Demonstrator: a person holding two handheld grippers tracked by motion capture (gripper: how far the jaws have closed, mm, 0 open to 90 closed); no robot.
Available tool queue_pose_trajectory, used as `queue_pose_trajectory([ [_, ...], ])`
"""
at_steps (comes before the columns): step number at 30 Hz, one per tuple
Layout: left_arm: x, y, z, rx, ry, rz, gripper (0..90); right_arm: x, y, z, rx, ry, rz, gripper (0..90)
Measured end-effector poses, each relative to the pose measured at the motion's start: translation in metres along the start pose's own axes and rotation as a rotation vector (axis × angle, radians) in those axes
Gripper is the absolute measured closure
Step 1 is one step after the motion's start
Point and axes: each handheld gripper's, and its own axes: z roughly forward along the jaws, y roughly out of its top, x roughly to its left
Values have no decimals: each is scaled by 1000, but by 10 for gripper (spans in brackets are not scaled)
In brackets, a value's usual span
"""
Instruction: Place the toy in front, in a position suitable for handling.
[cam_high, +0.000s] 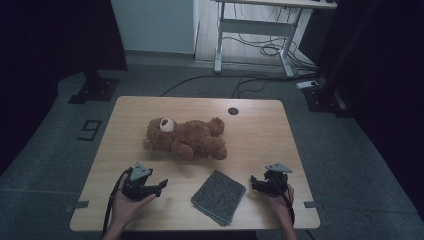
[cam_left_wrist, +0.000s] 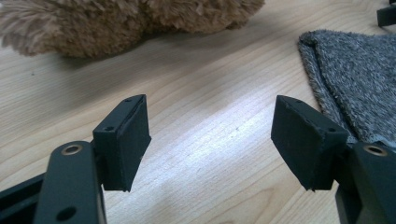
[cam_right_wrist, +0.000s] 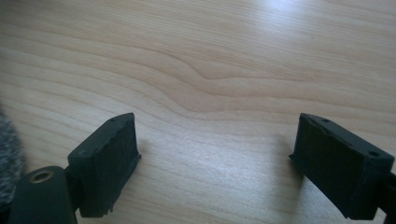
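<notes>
From the high view I see a light wooden table (cam_high: 260, 130) in the middle of the frame. A brown teddy bear (cam_high: 186, 138) lies on its side at the centre of the table, head toward the left of the frame. Below and to the right of it, near the lower middle of the frame, a folded grey cloth (cam_high: 219, 196) lies flat, apart from the bear.

My left gripper (cam_high: 159, 187) rests at the lower left of the table, held in a hand (cam_high: 125, 207), its tips pointing right toward the cloth. In the left gripper view its jaws stand wide apart with only bare wood between them; the bear's fur fills the upper left there, and the cloth's edge lies at the right, just beside the right-hand jaw.

My right gripper (cam_high: 254, 182) sits at the lower right of the table, just right of the cloth, tips pointing left. In the right gripper view its jaws are spread apart over bare wood, gripping nothing, with a sliver of cloth at the left edge.
</notes>
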Motion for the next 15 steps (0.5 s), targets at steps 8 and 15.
queue_pose_trajectory([
  [8,10,-3,-5,-12,35,-29,281,3,7,-5,-64,35,12,141],
  [15,15,2,-8,-32,53,-33,277,14,17,-14,-128,93,5,154],
])
